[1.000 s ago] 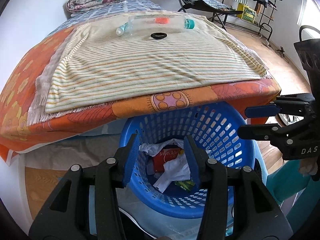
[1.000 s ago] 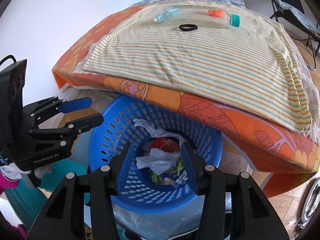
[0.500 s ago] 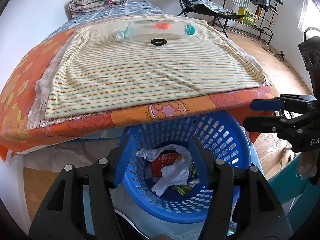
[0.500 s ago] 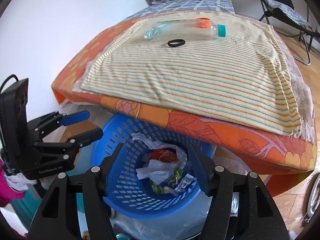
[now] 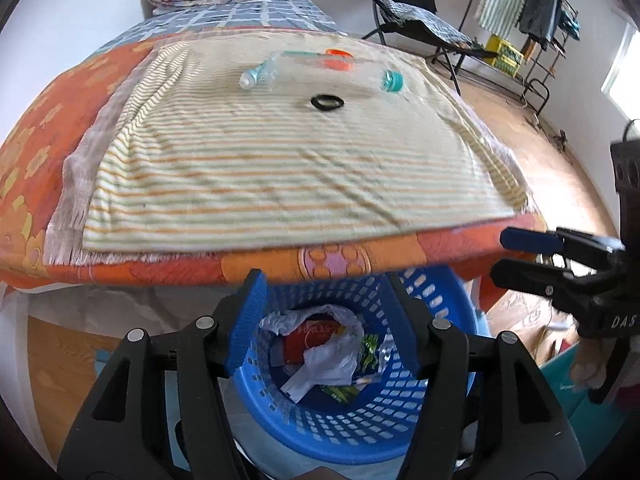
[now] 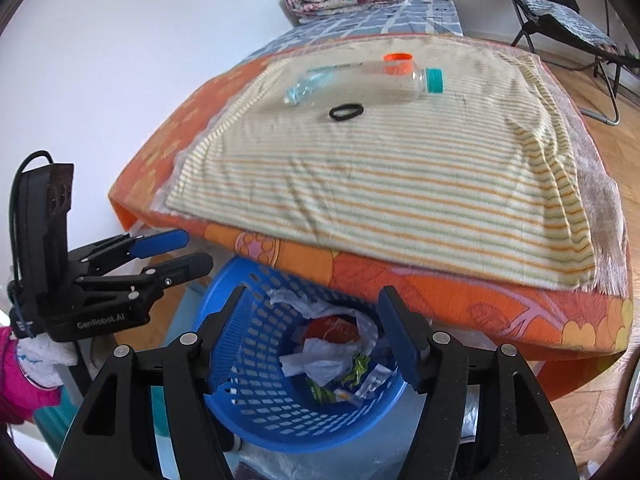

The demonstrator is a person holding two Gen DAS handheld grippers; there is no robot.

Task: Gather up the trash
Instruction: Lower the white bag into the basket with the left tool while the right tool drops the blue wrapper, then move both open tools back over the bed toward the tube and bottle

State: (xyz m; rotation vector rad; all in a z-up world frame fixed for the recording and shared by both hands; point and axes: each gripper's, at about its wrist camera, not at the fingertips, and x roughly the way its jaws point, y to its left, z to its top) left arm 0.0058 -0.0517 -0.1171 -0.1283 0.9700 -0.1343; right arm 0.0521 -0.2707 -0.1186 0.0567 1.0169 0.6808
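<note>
Both sets of fingers spread, nothing pinched: left gripper (image 5: pixel 322 320) and right gripper (image 6: pixel 310 334) hang over the blue perforated plastic basket (image 5: pixel 436 396) at the near edge of the bed (image 6: pixel 440 288). Remaining trash lies far out on the striped cream cloth (image 5: pixel 280 168): clear plastic bottle with teal cap (image 6: pixel 362 80), smaller crushed clear bottle (image 5: pixel 260 74), black elastic ring (image 6: pixel 346 111). Bottles look empty, so I judge them light, slick, thin-walled. I'd grip mid-body across the width; the ring is floppy, so pinch one side.

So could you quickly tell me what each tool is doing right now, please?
Left tool: open, holding nothing.
Right tool: open, holding nothing.
</note>
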